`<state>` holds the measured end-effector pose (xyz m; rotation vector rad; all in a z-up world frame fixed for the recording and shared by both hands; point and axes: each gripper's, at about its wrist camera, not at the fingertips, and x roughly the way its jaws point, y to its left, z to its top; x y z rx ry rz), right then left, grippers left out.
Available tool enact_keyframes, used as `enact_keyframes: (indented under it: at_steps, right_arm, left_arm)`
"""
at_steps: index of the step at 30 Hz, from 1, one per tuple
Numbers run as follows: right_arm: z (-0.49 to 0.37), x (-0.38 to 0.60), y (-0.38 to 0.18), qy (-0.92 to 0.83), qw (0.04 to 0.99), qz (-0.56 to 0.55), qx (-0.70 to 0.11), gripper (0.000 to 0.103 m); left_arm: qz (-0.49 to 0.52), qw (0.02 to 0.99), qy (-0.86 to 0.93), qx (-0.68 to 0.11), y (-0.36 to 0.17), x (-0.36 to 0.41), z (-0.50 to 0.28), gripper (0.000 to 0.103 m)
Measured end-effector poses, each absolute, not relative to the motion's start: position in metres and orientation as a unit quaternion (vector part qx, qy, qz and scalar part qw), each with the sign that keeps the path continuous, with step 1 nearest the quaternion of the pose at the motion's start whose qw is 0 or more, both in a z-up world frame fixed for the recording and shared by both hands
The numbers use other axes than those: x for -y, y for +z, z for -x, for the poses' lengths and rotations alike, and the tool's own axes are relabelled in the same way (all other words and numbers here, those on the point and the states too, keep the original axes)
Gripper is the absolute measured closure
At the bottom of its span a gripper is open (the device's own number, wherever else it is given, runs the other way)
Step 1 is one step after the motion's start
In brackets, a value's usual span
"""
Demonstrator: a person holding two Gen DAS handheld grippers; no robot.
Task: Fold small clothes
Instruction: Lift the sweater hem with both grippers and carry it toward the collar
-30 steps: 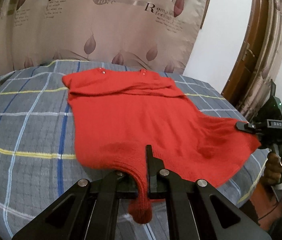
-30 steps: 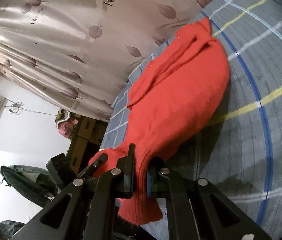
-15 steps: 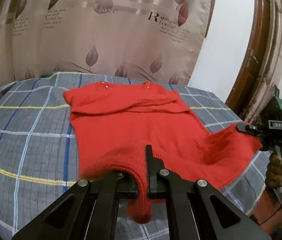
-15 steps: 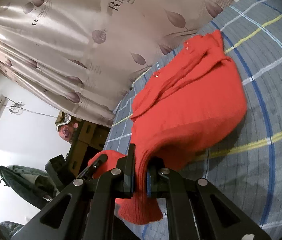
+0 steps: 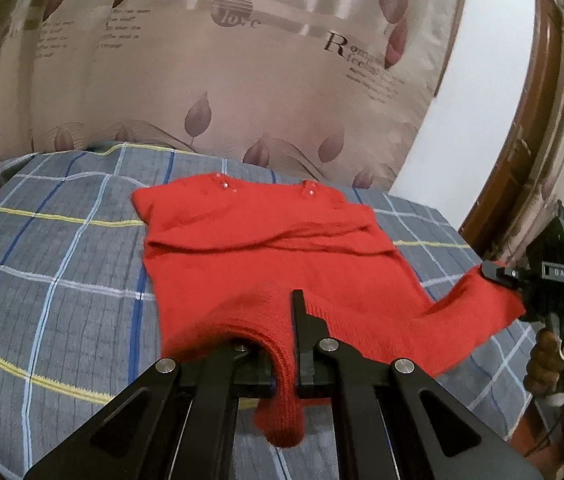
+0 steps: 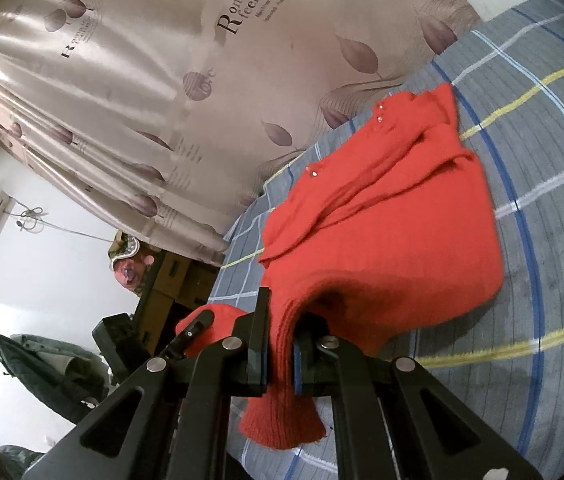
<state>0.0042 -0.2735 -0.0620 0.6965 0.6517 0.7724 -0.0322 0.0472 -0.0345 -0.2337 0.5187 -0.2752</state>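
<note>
Two tools clamped on red sweater [image 5: 266,264] hem, left tool [image 5: 284,360], right tool [image 6: 280,354], hem lifted off plaid bedspread [image 5: 62,280]

Red knit [image 6: 382,248] in right tool [image 6: 282,356]

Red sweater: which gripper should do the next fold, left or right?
Neither alone, probably both. The left gripper and the right gripper each pinch a bottom corner of the red sweater, lifted off the bed; its collar end lies flat.
</note>
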Motion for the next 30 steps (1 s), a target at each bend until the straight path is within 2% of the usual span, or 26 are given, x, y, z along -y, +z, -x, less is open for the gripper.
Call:
enact_keyframes:
  at_steps: [30]
  right_arm:
    - [-0.093, 0.275, -0.055, 0.352, 0.811, -0.349, -0.312, 0.096]
  left_arm:
    - [0.168, 0.94, -0.11, -0.274, -0.034, -0.07, -0.052, 0.098]
